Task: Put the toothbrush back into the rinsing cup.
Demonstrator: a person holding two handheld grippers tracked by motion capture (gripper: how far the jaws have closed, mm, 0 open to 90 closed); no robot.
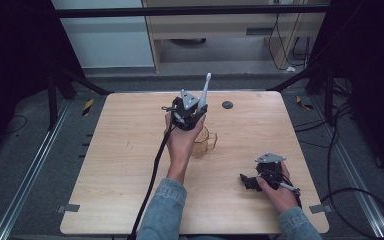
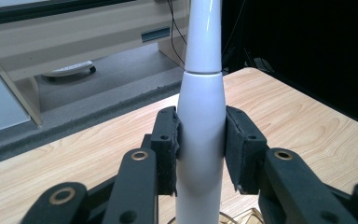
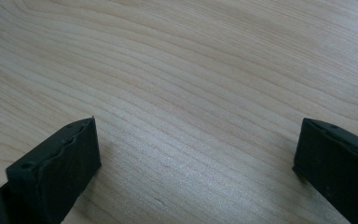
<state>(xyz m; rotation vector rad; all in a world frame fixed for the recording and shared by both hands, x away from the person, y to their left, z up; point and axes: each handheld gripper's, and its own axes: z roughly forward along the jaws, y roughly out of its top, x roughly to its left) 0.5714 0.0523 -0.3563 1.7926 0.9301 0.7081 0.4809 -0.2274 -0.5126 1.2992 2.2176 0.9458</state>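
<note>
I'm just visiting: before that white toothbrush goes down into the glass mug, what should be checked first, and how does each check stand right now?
1. Grip: left gripper clamps the electric toothbrush on both sides: ok.
2. Brush upright, head end up: ok.
3. Glass mug standing on the table, close under the left hand: ok.
4. Brush base lined up over the mug's mouth: cannot tell, the hand hides it.
5. Right gripper open, resting apart at the table's near right: ok.
6. Mug empty inside: cannot tell.

Counted on the tabletop [image 1: 130, 150]
One white toothbrush [image 2: 201, 116], one glass mug [image 1: 203, 142], two grippers: left gripper [image 1: 195, 111], right gripper [image 1: 252, 182].
</note>
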